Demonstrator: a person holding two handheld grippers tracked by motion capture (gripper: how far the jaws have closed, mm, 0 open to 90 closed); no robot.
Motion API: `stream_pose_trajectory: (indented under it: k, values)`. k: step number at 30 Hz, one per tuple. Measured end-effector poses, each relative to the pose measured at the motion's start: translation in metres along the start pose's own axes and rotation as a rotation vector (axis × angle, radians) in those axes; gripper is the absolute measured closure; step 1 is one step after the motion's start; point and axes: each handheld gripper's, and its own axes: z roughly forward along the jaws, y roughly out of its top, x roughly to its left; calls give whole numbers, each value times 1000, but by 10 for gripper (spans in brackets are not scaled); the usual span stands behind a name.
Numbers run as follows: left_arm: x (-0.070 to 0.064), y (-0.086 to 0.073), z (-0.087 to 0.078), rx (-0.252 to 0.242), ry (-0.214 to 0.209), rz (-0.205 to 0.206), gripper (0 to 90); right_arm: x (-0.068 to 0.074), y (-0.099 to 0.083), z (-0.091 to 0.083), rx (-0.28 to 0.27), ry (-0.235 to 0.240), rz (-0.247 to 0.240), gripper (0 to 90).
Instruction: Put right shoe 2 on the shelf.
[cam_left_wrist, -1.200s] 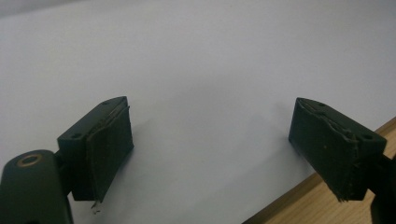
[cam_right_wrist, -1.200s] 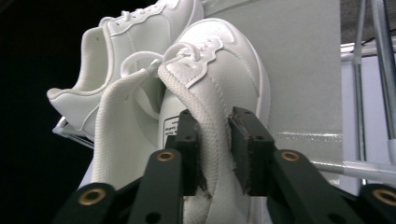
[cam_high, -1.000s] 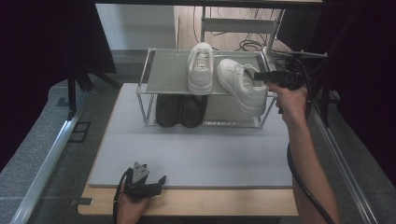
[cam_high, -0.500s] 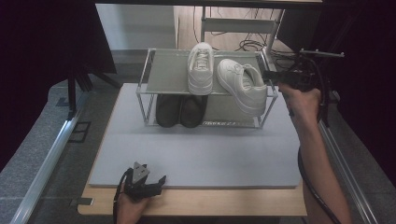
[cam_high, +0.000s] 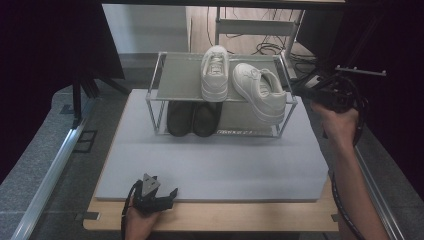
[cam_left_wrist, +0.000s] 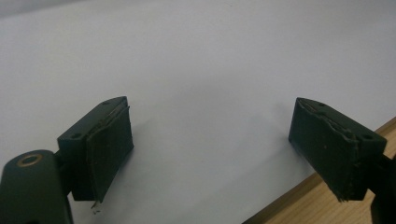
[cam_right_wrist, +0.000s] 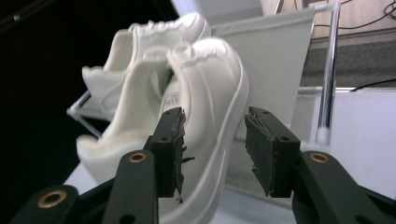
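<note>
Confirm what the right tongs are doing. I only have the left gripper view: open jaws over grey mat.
Observer: Right tongs are open, gripping nothing, held off the right end of the shoe rack.
Operator: What's nearest them?
Observer: A white shoe on the top shelf, angled, one end hanging past the front rail.
Operator: Anything else on the rack?
Observer: A second white shoe beside it, sitting straight, and a black pair underneath.
</note>
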Motion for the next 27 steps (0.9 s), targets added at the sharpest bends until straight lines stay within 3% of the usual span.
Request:
stream_pose_trajectory:
  k: [10, 17, 21, 27]
  values:
    - [0, 0, 0, -3, 1, 0, 133, 1, -32, -12, 23, 20, -53, 702]
    - [0, 0, 0, -3, 1, 0, 133, 11, -52, -13, 46, -25, -154, 824]
    - [0, 0, 0, -3, 1, 0, 133, 15, -60, -11, 45, -28, -177, 896]
    - [0, 0, 0, -3, 1, 0, 133, 23, -72, -1, 46, -30, -201, 898]
